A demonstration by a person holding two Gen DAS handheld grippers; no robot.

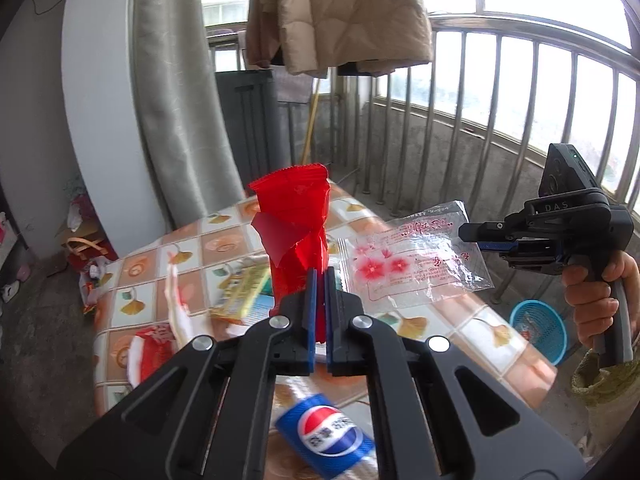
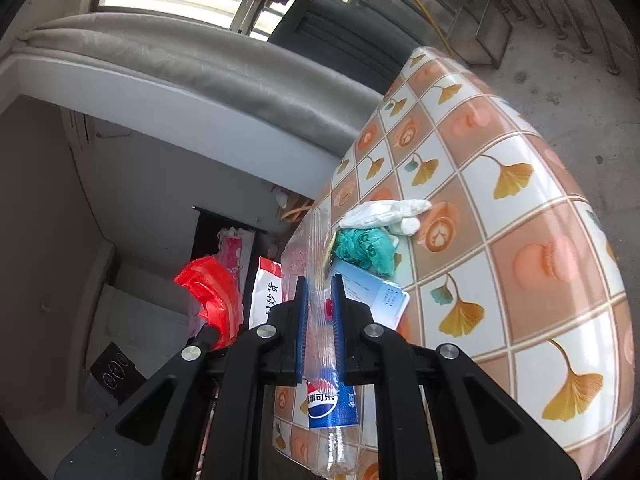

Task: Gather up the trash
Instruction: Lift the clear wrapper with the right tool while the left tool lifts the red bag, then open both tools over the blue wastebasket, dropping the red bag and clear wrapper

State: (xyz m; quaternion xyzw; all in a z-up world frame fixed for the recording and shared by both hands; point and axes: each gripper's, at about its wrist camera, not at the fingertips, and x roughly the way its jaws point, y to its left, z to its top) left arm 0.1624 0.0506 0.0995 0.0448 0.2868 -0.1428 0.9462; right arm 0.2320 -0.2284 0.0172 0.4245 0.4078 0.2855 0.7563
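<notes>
My left gripper (image 1: 319,284) is shut on a crumpled red wrapper (image 1: 294,220), which stands up from its blue pads above the table. My right gripper (image 1: 466,234), held by a hand at the right, is shut on a clear plastic wrapper (image 1: 412,256) printed with red flowers. In the right wrist view that clear wrapper (image 2: 318,276) is pinched edge-on between the right gripper's (image 2: 320,286) pads. The red wrapper (image 2: 212,296) hangs at the left there, on the left gripper's tip (image 2: 207,334). Both grippers are lifted over the table.
On the tiled tablecloth (image 2: 500,208) lie a Pepsi bottle (image 2: 332,404), a white glove (image 2: 384,212), a green crumpled bag (image 2: 364,250), a blue-white box (image 2: 376,296) and a red-white packet (image 2: 266,296). A blue mesh basket (image 1: 538,330) stands on the floor right of the table, near the railing (image 1: 460,92).
</notes>
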